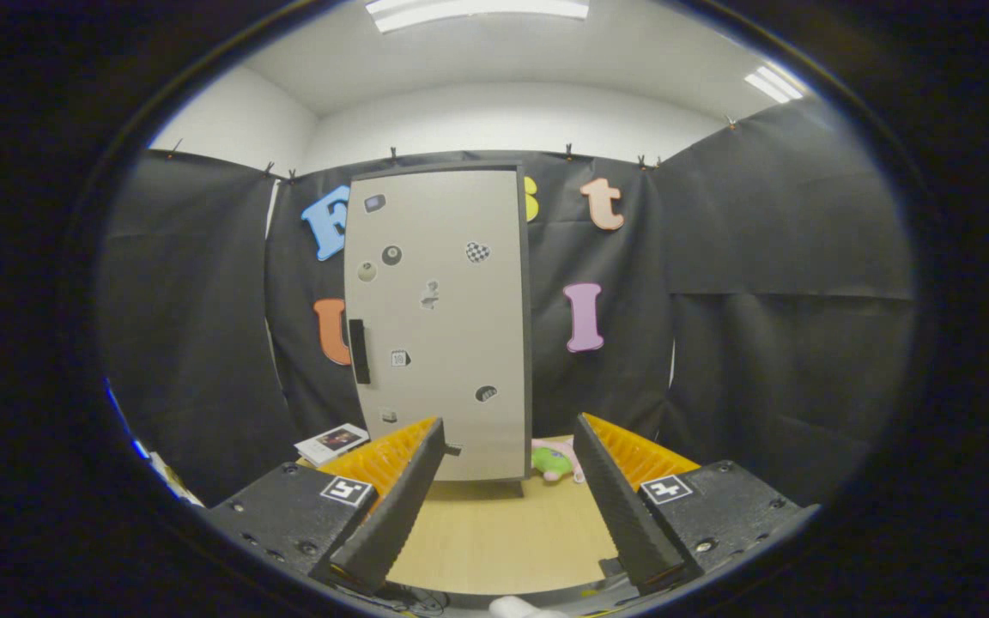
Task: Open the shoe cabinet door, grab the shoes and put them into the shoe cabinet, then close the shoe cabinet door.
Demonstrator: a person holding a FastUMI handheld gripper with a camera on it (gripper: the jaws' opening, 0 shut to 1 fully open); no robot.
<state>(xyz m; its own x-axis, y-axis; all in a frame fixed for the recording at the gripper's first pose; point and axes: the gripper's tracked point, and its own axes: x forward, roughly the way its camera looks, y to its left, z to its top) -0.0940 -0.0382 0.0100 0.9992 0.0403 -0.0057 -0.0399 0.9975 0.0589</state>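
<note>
While the claw (507, 446) hangs with fingers apart and empty, the shoe cabinet (441, 322) stands upright just beyond them on the table (503, 536), door shut, pale grey, sticker-dotted, black handle (359, 351) at its left edge.

Wooden table (494, 541) carries shoe cabinet (441, 322), booklet (331, 442), plush toy (553, 461).

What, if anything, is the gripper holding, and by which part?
Nothing. The gripper is open, with bare table between its fingers; the cabinet door stands beyond.
</note>
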